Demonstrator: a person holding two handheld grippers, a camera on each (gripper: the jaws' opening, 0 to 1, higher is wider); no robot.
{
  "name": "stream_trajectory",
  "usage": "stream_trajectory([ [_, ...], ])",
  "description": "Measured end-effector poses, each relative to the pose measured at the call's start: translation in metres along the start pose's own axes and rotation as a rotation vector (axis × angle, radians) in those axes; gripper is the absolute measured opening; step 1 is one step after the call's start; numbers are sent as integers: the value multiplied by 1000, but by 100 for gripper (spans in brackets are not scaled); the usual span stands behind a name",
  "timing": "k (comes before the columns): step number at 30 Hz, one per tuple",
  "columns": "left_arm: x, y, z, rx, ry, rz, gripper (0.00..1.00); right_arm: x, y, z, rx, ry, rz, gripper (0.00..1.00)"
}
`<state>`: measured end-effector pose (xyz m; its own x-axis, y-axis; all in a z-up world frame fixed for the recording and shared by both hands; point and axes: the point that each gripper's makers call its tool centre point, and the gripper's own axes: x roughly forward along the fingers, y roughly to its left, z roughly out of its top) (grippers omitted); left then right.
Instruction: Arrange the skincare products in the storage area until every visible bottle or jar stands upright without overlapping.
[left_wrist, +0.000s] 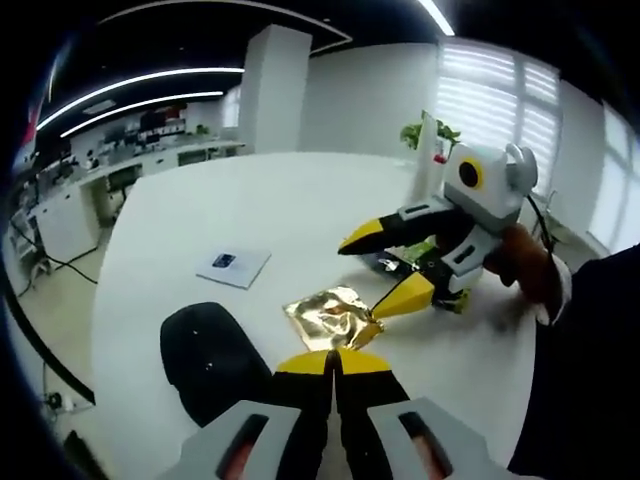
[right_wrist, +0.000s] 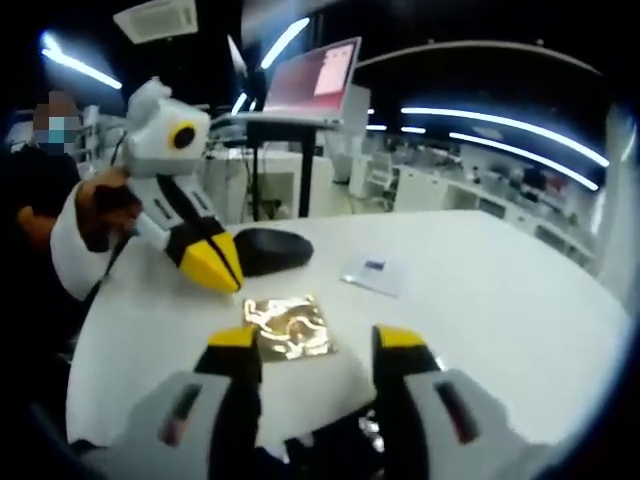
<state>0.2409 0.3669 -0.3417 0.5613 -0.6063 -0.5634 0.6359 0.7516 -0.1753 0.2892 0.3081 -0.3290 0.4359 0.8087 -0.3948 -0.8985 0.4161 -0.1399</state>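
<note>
Gold foil packet (left_wrist: 333, 318) lay flat on table (left_wrist: 200, 210); left gripper (left_wrist: 332, 362) closed empty beside it, right gripper (right_wrist: 315, 340) wide, likely approaching.

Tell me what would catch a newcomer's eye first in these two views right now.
The crumpled shiny gold foil packet lying on the round white table stands out, just ahead of the shut left gripper. The open right gripper frames the packet from the other side, one yellow tip close to its edge. Beside it lie a flat black oval pad and a small white card.
</note>
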Motion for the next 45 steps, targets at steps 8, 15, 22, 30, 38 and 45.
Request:
stream_trajectory([
  [8,3,4,3,-9,-13,-10,0,4,8,-3,25,9,46,51],
  [15,9,5,4,7,-14,-10,0,6,10,-6,35,19,61,51],
  [22,19,6,3,42,-6,27,0,6,13,-8,32,26,75,51],
  [30,22,7,-2,13,7,29,0,8,18,-9,35,35,96,49],
  [38,24,4,-3,-21,-3,27,0,9,18,-14,67,50,99,48],
  [45,24,1,-3,-42,-17,13,0,6,20,-14,70,51,106,41],
])
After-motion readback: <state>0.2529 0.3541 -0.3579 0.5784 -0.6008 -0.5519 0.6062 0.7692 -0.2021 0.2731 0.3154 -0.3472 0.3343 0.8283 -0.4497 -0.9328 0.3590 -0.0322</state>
